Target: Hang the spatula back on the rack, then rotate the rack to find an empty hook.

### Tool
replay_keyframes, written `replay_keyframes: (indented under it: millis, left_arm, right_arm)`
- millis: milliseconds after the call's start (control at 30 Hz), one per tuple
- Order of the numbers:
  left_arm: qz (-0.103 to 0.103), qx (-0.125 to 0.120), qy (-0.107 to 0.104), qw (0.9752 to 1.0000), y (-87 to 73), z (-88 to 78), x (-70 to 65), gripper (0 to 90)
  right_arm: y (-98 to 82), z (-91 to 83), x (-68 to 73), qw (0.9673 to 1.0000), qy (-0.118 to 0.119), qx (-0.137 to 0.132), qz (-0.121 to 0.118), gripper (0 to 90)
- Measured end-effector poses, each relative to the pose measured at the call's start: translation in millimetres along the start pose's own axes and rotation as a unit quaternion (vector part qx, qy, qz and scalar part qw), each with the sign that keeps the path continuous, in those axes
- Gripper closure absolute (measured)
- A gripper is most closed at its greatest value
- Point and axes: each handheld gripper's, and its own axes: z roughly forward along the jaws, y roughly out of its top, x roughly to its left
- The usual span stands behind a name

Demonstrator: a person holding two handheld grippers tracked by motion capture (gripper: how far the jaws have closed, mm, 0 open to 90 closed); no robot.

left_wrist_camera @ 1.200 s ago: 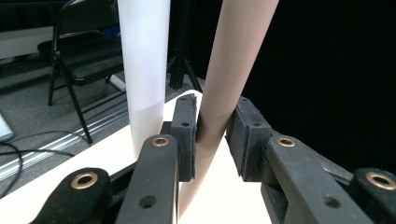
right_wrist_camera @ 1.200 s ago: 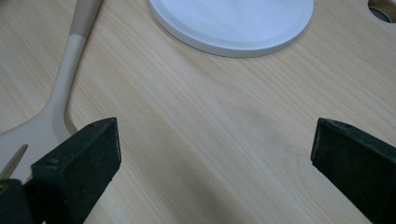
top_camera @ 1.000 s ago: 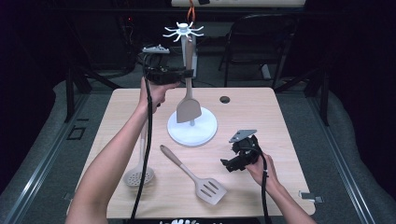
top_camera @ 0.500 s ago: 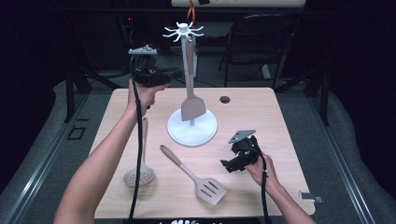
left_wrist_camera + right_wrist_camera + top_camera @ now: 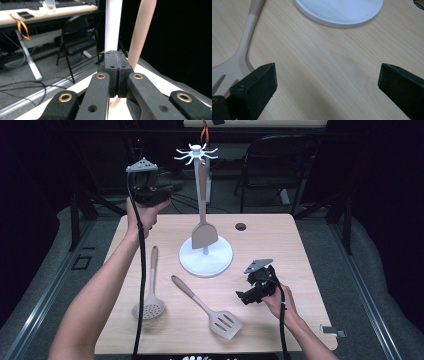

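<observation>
A white utensil stand (image 5: 206,259) rises from the middle of the table, its hook crown (image 5: 196,154) at the top. A beige spatula (image 5: 204,235) hangs from a hook beside the pole. My left gripper (image 5: 170,189) is raised to the left of the stand and apart from it. Its jaws have just been closing and now meet with nothing between them (image 5: 117,56), the white pole (image 5: 113,25) and beige handle (image 5: 143,32) behind them. My right gripper (image 5: 243,296) rests low on the table, open (image 5: 327,77) over bare wood.
A perforated skimmer (image 5: 150,292) lies at the left of the table. A slotted turner (image 5: 210,309) lies diagonally in front of the stand; its neck (image 5: 243,47) shows by my right gripper's left jaw. A round cable hole (image 5: 240,226) sits near the far edge. A folding chair (image 5: 280,165) stands beyond the table.
My left gripper has drawn left and slightly up, away from the hanging spatula's handle, and its jaws have closed. The spatula stays on its hook. The right gripper has not moved.
</observation>
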Motion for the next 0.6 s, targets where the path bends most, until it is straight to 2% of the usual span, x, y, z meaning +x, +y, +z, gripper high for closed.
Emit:
replay_keyframes:
  millis: [133,233,600]
  left_arm:
    - [0.016,-0.007,0.004,0.9998,11.1,-1.7,-5.2,90.0]
    - [0.030,-0.013,0.015,0.9993,20.6,-1.2,-9.7,90.0]
    - [0.044,-0.023,0.044,0.9978,41.2,-1.9,-8.9,90.0]
  right_arm:
    - [0.1,0.2,0.2,1.0000,0.000,0.005,-0.004,2.0]
    - [-0.5,0.1,-0.1,1.0000,-0.001,0.004,-0.006,2.1]
    - [-1.0,-0.1,-0.8,1.0000,0.002,0.005,-0.005,2.1]
